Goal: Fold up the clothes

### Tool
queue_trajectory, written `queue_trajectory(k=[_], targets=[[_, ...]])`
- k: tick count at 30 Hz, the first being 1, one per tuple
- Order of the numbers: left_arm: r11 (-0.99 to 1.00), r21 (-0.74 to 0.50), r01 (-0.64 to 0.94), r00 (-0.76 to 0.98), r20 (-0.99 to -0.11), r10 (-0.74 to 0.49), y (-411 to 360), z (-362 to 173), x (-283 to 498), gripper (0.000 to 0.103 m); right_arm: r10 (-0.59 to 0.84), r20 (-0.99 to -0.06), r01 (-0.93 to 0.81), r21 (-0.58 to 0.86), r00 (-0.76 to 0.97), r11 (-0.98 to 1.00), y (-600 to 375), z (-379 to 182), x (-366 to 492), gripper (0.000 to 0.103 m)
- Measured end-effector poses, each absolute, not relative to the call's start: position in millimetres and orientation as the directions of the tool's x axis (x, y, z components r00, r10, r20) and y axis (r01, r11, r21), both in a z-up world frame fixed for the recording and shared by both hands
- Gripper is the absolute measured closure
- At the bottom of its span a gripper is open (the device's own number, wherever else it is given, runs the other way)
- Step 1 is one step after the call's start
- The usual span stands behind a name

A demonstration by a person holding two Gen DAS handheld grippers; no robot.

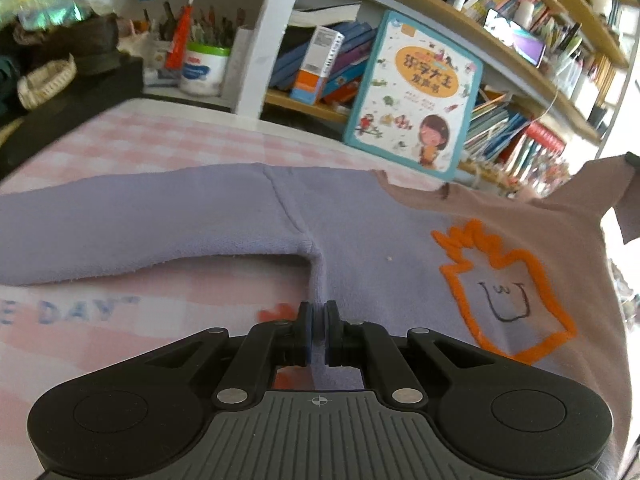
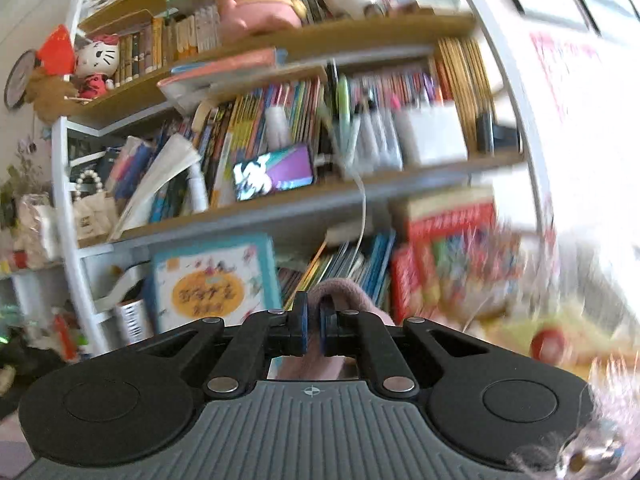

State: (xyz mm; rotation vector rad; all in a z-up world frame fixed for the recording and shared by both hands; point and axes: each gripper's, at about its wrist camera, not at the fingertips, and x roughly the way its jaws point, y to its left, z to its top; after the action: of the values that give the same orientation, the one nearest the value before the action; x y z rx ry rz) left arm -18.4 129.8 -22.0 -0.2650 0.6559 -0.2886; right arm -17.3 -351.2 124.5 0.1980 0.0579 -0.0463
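Observation:
A lilac sweatshirt (image 1: pixel 360 240) with an orange outlined figure (image 1: pixel 508 288) lies front up on the pink checked cloth (image 1: pixel 160 148). Its sleeve (image 1: pixel 132 228) stretches out to the left. My left gripper (image 1: pixel 319 332) is shut on the garment's edge just below the armpit seam. The shirt's right side (image 1: pixel 560 216) is lifted off the surface and looks pinkish. In the right wrist view my right gripper (image 2: pixel 313 330) is shut on a fold of pinkish fabric (image 2: pixel 340 292), held up level in front of the bookshelf.
A bookshelf (image 2: pixel 280 208) crammed with books and toys rises behind the surface. A teal picture book (image 1: pixel 416 92) leans on its lowest shelf. A tub of pens (image 1: pixel 204 64) and dark clutter (image 1: pixel 80 56) stand at the back left.

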Motion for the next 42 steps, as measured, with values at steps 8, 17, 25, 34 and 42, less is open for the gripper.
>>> queue_trajectory(k=[8,17,25,34,42], targets=[[0.943,-0.26,0.206,0.75,-0.577,-0.323,118.3,-20.4,-12.8,0.091,-0.222,-0.463,0.315,0.134,0.858,0.939,-405.6,42.1,28.8,0.057],[0.934,-0.291,0.206,0.741,-0.577,-0.344,114.8,-9.7,21.6,0.046,0.08,-0.543,0.092,0.283,0.836,0.955,-374.1,10.8,-37.6,0.05],[0.936,-0.312,0.16,0.759,-0.567,-0.319,123.0,-14.1,59.3,0.093,0.216,-0.536,0.025,0.407,0.816,0.913,-337.2,-7.9,-93.8,0.05],[0.966,-0.24,0.099,0.764,-0.603,-0.228,133.6,-16.7,73.5,0.087,0.297,-0.512,-0.009,0.492,0.806,0.871,-317.2,-22.0,-105.9,0.05],[0.972,-0.144,0.184,0.782,-0.577,-0.234,115.2,-15.3,-2.3,0.064,0.357,-0.501,-0.042,0.535,0.788,0.844,-304.1,-24.2,-104.6,0.051]])
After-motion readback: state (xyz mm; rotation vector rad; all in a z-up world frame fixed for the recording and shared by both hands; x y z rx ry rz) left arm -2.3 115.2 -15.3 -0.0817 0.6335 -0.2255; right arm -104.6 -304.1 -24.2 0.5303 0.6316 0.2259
